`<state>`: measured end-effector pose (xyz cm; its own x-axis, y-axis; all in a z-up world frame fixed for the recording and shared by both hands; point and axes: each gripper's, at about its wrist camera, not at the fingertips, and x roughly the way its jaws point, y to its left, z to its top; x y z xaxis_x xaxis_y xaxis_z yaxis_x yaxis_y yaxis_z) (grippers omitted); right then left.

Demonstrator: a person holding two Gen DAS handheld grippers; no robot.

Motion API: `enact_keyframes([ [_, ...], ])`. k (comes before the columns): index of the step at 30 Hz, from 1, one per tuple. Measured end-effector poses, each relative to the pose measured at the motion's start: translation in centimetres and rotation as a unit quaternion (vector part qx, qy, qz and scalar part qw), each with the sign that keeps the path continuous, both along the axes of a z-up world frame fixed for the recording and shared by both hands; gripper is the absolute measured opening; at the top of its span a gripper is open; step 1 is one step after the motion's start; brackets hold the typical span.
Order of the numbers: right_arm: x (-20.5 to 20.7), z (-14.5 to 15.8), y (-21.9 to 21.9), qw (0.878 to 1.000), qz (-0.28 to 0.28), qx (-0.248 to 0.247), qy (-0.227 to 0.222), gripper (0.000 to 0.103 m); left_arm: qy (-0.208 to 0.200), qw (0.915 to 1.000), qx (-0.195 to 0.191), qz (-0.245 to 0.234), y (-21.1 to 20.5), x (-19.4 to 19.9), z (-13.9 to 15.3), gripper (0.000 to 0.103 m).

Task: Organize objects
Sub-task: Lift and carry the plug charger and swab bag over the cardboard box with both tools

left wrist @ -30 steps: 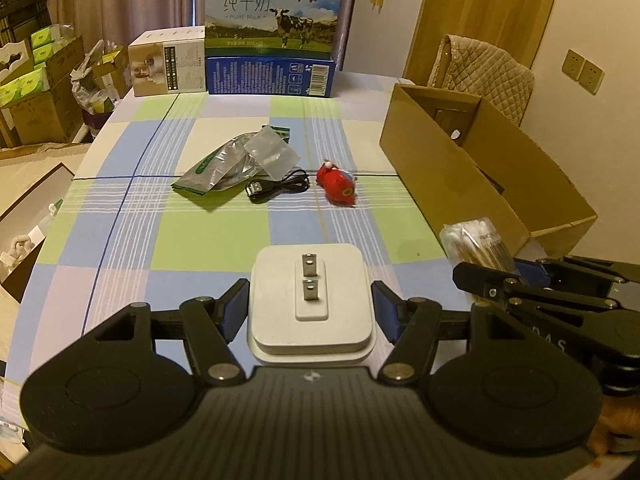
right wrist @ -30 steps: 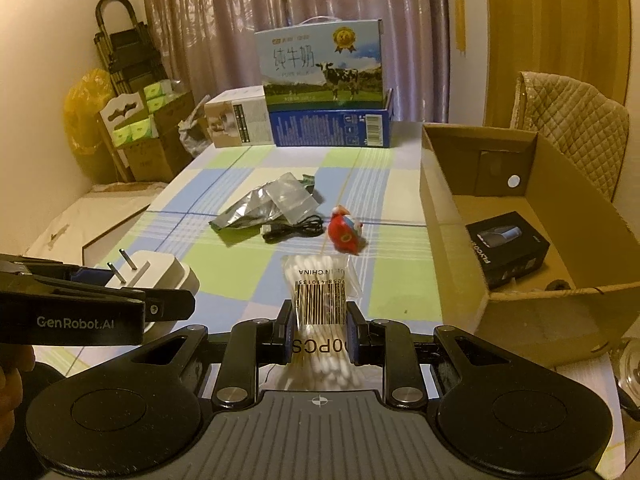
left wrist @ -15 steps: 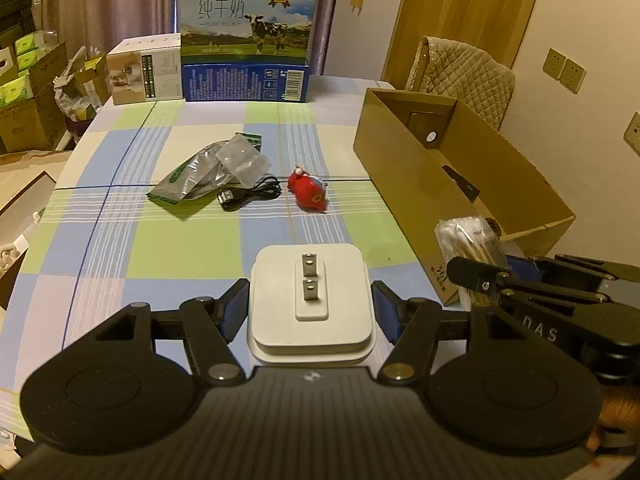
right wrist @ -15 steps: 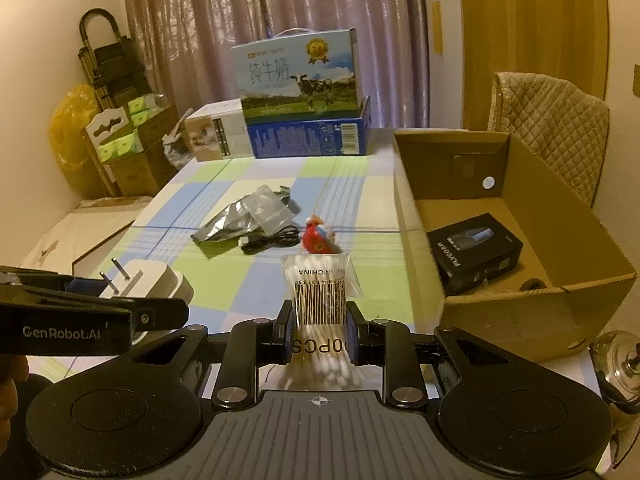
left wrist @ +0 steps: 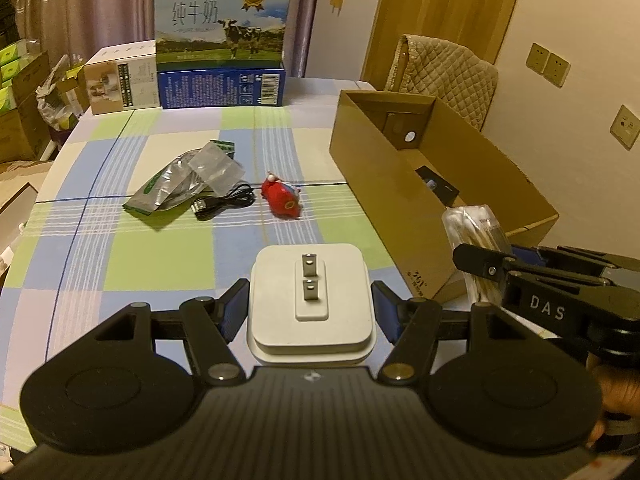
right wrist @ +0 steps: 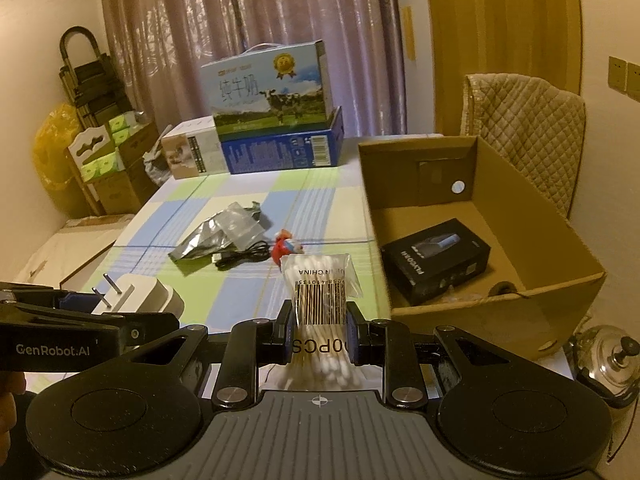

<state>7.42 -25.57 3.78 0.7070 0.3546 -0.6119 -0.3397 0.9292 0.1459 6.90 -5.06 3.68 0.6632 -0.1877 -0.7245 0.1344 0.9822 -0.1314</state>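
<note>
Holding the bag of cotton swabs (right wrist: 318, 300) upright, long axis along its fingers, your right claw (right wrist: 319, 334) pinches it just short of the cardboard box (right wrist: 532, 300), which lies ahead and to the right. Your left claw (left wrist: 310, 310) grips the white plug adapter (left wrist: 310, 300), prongs pointing forward, farther from the box above the desk (left wrist: 160, 260).
</note>
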Motion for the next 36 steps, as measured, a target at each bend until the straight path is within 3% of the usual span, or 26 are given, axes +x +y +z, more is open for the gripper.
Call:
enact_keyframes([
  [21,1.3,1.9,-5.8,0.998,-0.061,0.007,-0.015,0.022,-0.012,0.9983,-0.008,-0.056,-5.1,2.0,1.4,0.060],
  [36,5.4,3.8,-12.0,0.995,-0.100,0.000,-0.029,0.022,-0.012,0.9936,-0.025,-0.110,-11.9,6.7,2.3,0.060],
])
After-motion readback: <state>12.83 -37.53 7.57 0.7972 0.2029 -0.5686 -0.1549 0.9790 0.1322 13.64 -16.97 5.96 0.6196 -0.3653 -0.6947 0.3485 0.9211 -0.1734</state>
